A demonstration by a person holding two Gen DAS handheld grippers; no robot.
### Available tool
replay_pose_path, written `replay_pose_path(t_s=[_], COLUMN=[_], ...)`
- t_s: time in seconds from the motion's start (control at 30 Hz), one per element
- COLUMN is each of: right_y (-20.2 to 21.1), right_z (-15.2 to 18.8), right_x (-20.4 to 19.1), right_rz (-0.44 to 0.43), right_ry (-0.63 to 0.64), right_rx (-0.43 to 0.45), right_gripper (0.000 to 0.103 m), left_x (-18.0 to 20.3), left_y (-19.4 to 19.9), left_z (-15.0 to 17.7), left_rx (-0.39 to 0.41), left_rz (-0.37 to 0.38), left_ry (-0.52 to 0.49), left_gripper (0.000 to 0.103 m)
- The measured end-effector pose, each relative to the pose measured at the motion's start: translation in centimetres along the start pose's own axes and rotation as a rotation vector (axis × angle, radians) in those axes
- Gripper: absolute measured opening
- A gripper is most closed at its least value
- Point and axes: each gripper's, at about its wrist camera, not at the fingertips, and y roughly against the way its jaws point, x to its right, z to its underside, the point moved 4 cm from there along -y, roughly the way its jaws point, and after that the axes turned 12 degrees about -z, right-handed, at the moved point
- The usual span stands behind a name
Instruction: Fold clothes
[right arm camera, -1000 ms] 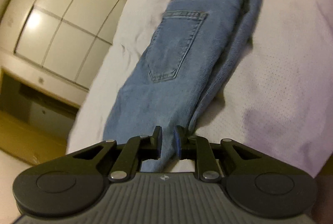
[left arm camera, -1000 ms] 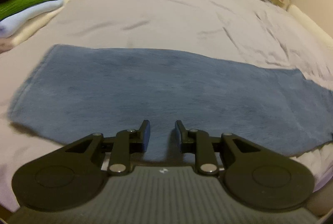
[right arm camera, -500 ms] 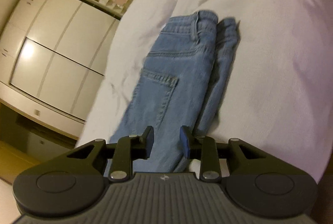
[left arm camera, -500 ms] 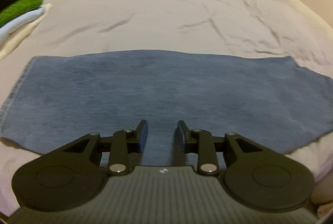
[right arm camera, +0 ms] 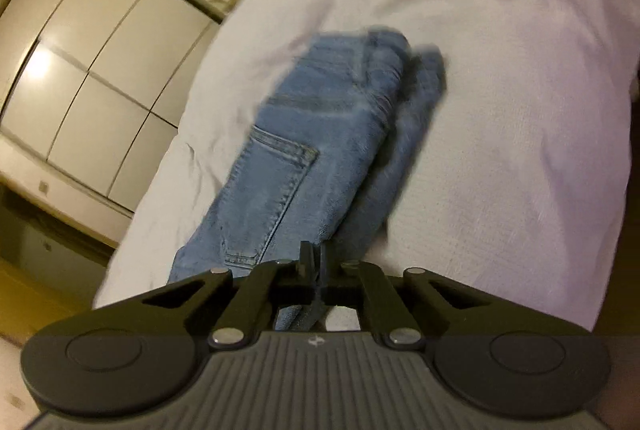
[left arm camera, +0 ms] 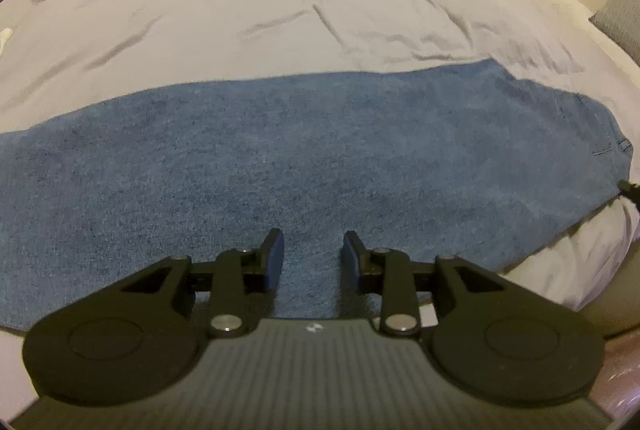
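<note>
From the left wrist, the left gripper (left arm camera: pixel 311 254) hovered over the jeans (left arm camera: pixel 304 166) lying lengthwise on the bed (left arm camera: pixel 280 10), its jaws opening and empty; from the right wrist, the right gripper (right arm camera: pixel 313 262) had pinched the jeans' (right arm camera: pixel 320 150) edge; the cross-folds seemingly remained.

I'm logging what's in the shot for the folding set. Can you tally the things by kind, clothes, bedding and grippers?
Jeans: 1, lying on the bed
Bed cover: 1
Cushion: 1, at the bed's far right edge
Grippers: 2, the left gripper with jaws opening over the jeans, the right gripper closed on the denim
Total: 5
</note>
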Motion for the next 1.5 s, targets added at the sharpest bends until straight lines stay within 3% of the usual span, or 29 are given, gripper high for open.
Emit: replay_pose_path(t_s=[0.07,0.13,0.17,0.27,0.4,0.43,0.47,0.63,1.1,1.5], right_y=[-1.0,-0.5,-0.1,1.8,2.1,2.8,2.8,5.5,10.9,14.7], right_z=[0.8,1.2,1.4,3.1,6.6,7.4,7.8,9.1,11.9,12.3], right_x=[0.9,-0.2,-0.8,-4.1,-7.0,-7.4,-8.1,-11.2,-17.8,-17.9], right_rz=[0.059,0.116,0.145,0.251,0.202,0.205,0.211,0.187,0.179,0.187], right_ry=[0.009,0.062,0.09,0.263,0.376,0.409,0.432,0.512,0.698,0.71], right_rx=[-0.049,-0.035,-0.025,-0.036,-0.167,-0.181,-0.185,-0.169,-0.148,-0.104], right_gripper=[0.0,0.001,0.017,0.044,0.05,0.058,0.069,0.087,0.09,0.09], left_x=[0.2,0.5,0.6,0.9,1.3,1.3,1.3,1.2,2.1,4.9], left_y=[0.1,0.8,1.1,2.2,4.1,4.7,5.3,8.4,15.5,19.7], left_z=[-0.1,-0.2,-0.3,0.2,1.4,1.8,2.1,3.8,7.8,9.5], left_rx=[-0.008,-0.012,-0.015,-0.039,-0.052,-0.051,-0.046,-0.016,0.072,0.162], left_rz=[-0.029,-0.063,-0.076,-0.139,-0.223,-0.237,-0.243,-0.277,-0.252,-0.243], left_ry=[-0.006,-0.012,-0.012,-0.014,-0.034,-0.039,-0.042,-0.055,-0.048,-0.121], left_gripper=[0.029,0.03,0.033,0.039,0.042,0.043,0.044,0.05,0.053,0.061])
